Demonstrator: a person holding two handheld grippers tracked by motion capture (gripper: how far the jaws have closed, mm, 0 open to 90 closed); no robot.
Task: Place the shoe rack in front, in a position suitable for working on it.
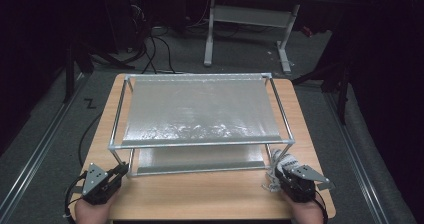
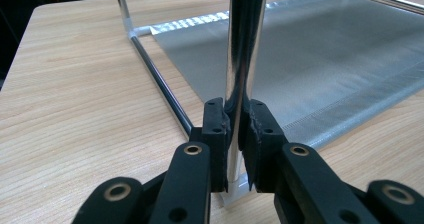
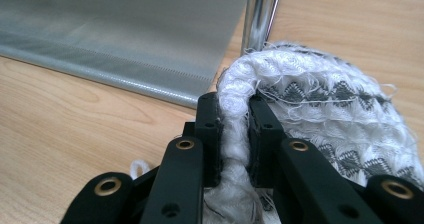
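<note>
**Rack Held at Left Post, Knitted Cloth Pinched at Right**

Wooden table [image 1: 200, 194] fills the centre of the high view, with dark floor, cables and the white legs of another desk [image 1: 210, 34] along the upper edge of the frame.

A two-tier metal rack [image 1: 200, 144] stands on the table. Each tier carries a sheet of silver-grey fabric [image 1: 200, 111].

Left gripper [image 1: 120, 170] sits at the lower left of the high view. In the left gripper view its jaws are pressed against the chrome corner post [image 2: 242, 59] of the rack, one on each side, just above the white foot of the post.

Right gripper [image 1: 279, 170] sits at the lower right of the high view, near the front right corner of the rack. In the right gripper view its jaws pinch a folded edge of a white knitted cloth [image 3: 320, 109] with a grey zigzag pattern. The cloth lies on the table just beside another chrome post [image 3: 260, 14], at the lower right of the frame.
</note>
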